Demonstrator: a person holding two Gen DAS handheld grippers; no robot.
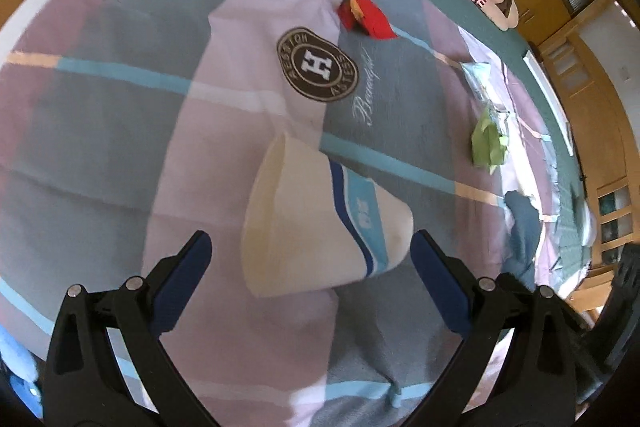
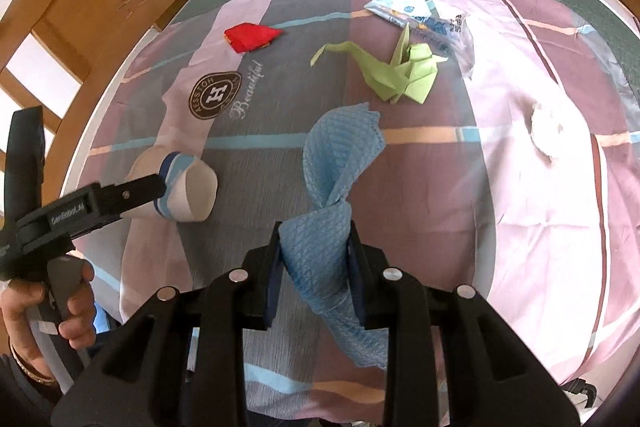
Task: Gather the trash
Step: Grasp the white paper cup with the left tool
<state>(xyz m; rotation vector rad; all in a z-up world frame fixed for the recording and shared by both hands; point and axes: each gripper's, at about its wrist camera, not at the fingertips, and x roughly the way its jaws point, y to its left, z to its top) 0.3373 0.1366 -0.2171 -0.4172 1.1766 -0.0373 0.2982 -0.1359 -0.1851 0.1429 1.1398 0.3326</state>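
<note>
Our right gripper [image 2: 314, 263] is clamped on a crumpled blue textured cloth [image 2: 336, 187], lifted off the striped bedspread [image 2: 540, 219]. Our left gripper [image 1: 312, 263] stands with jaws wide apart around a tipped white paper cup with blue bands [image 1: 320, 219], not yet pinching it. We judge the collecting barely begun: a red wrapper [image 2: 250, 35], a green folded paper crane [image 2: 396, 73], a clear printed plastic bag [image 2: 420, 15] and a white crumpled tissue [image 2: 546, 131] remain scattered on the bed.

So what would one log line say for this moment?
right gripper: shut on blue cloth | left gripper: open around paper cup | on bed: red wrapper, green origami
</note>
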